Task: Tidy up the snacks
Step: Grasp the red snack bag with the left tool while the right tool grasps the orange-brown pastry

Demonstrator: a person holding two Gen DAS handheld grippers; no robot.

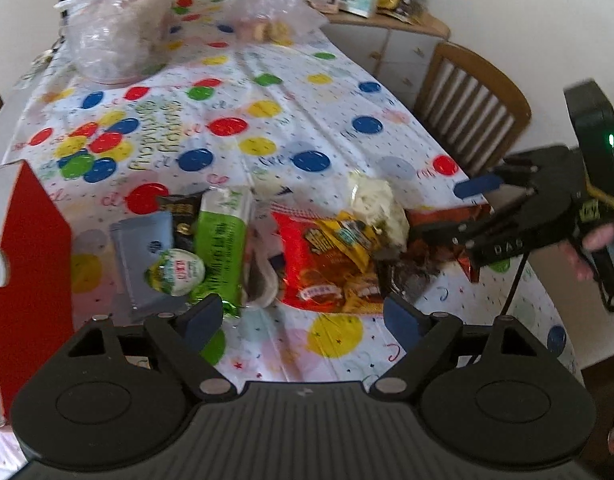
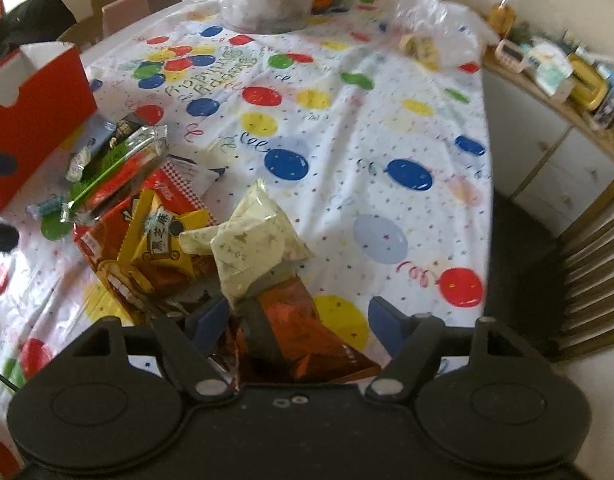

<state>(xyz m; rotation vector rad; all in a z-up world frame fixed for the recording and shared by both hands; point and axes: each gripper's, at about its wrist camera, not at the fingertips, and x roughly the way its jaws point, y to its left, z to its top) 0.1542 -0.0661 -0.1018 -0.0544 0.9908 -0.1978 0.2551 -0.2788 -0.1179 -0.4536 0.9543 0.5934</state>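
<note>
A loose heap of snacks lay on the near part of the balloon-print tablecloth (image 1: 347, 92) — a big red-and-orange bag (image 1: 327, 264) flat beneath a yellow packet (image 2: 163, 236) and a pale cream pouch (image 2: 255, 240). Left of them lay a green wrapped bar (image 1: 223, 240), a foil-wrapped egg (image 1: 179, 272) and a grey sachet (image 1: 143, 248); a red box (image 2: 39, 116) stood open at far left.

A white tablecloth (image 2: 347, 128) dotted with red, blue, yellow and green balloons; a red box (image 2: 39, 120); a green packet (image 1: 223, 240).
</note>
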